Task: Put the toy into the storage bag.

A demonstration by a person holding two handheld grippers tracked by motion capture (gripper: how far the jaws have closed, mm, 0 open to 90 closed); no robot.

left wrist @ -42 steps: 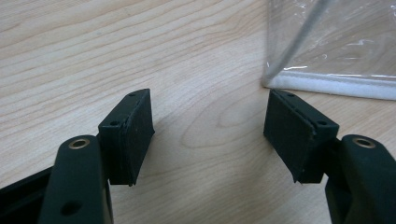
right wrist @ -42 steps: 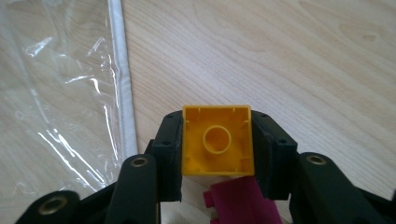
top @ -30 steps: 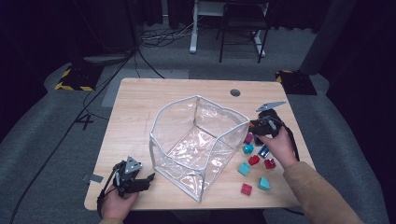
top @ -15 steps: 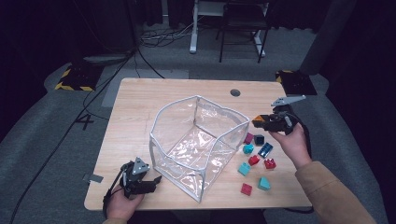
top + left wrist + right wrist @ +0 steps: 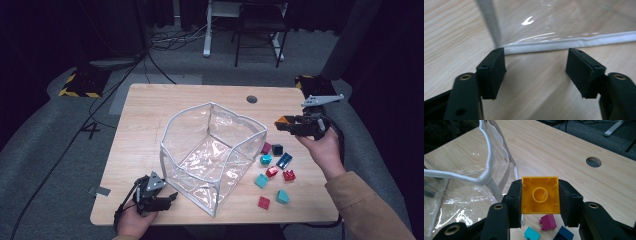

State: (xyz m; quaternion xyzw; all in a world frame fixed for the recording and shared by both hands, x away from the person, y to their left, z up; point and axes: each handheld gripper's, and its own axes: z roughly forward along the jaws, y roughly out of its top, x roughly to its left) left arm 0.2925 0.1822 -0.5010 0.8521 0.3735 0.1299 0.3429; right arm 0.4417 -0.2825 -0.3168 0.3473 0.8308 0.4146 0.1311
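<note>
Yellow brick (image 5: 540, 194) clamped between right gripper (image 5: 540, 200) pads, hollow underside facing camera.

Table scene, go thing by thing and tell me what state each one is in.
Clear bag: open-topped, upright, empty.
Yellow brick: clamped, lifted, hollow side facing the camera.
Right gripper: shut on the brick.
Left gripper: open, nothing between its jaws, by the bag's bottom edge.
Loose bricks: scattered on the table.

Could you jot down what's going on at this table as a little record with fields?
Right gripper: shut on yellow block, raised beside the bag's rim
Left gripper: jaws apart, just been closing, nothing between them, at the bag's near bottom edge
Clear bag: open, upright, mid-table
Loose blocks: teal, red, magenta, dark blue, right of the bag
Table: light wood
</note>
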